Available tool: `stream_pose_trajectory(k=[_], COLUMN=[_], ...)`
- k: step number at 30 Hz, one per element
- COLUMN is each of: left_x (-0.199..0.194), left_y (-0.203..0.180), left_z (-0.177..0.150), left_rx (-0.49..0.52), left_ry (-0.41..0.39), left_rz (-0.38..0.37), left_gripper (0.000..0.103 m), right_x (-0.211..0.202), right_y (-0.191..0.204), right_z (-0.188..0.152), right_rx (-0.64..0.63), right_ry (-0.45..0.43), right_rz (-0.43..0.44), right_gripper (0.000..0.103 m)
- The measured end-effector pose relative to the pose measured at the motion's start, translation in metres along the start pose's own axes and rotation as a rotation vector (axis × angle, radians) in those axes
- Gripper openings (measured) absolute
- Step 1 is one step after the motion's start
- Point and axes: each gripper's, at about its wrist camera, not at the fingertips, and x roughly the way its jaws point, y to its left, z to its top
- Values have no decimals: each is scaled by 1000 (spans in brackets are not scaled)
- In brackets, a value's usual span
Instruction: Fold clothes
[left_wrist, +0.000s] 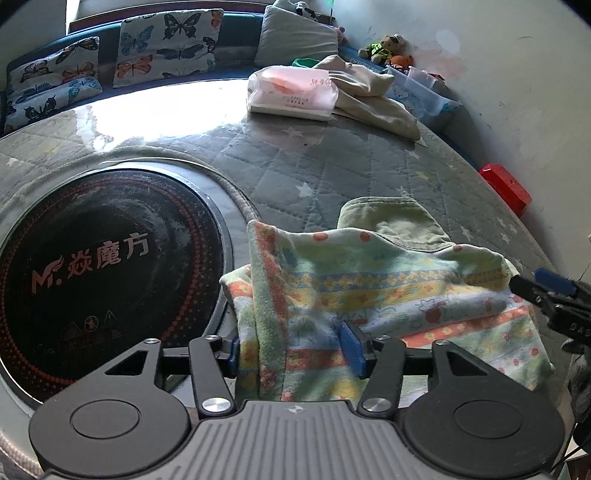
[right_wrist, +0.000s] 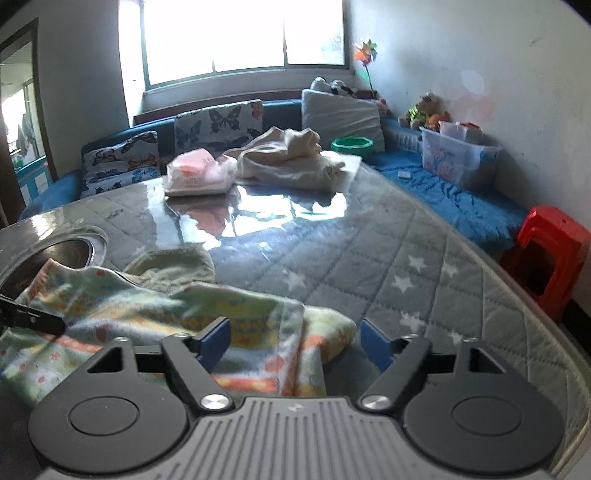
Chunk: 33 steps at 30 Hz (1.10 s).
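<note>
On the desk (left_wrist: 332, 177), the folded garment (left_wrist: 388, 295) lies just right of the round cooktop (left_wrist: 110, 266), while the plastic packet (left_wrist: 291, 92) and the crumpled cloth (left_wrist: 373, 99) lie well behind the cooktop, side by side.

The left gripper's (left_wrist: 291, 349) left pad was hidden behind the patterned cloth (left_wrist: 388, 291), which lay blurred where it bunched near the right gripper (left_wrist: 546, 291); that gripper was cut off by the picture's right edge. The round black cooktop (left_wrist: 107, 280) ran out past the left edge, and the cloth covered part of its rim. In the right wrist view the cloth (right_wrist: 155, 317) was smeared by motion, and its near edge disappeared under the gripper body. The print on the tissue pack (left_wrist: 291, 90) was too small to read.
</note>
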Motion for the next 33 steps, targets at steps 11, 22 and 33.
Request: stream_pose_trajectory(k=[11,22,33], left_x=[4,-2,12], left_y=[3,12,7], left_z=[1,7,31], left_rx=[8,-38,-51], left_ry=[-2,-29,-36], left_rz=[26,41,69], left_gripper=[74,81,82], right_x=[20,45,45], right_y=[34,42,41], right_z=[4,-4,-11], right_rx=[-61,-77,-89], right_ry=[20,79,34], right_rz=[76,64,67], right_gripper=[103,103,103])
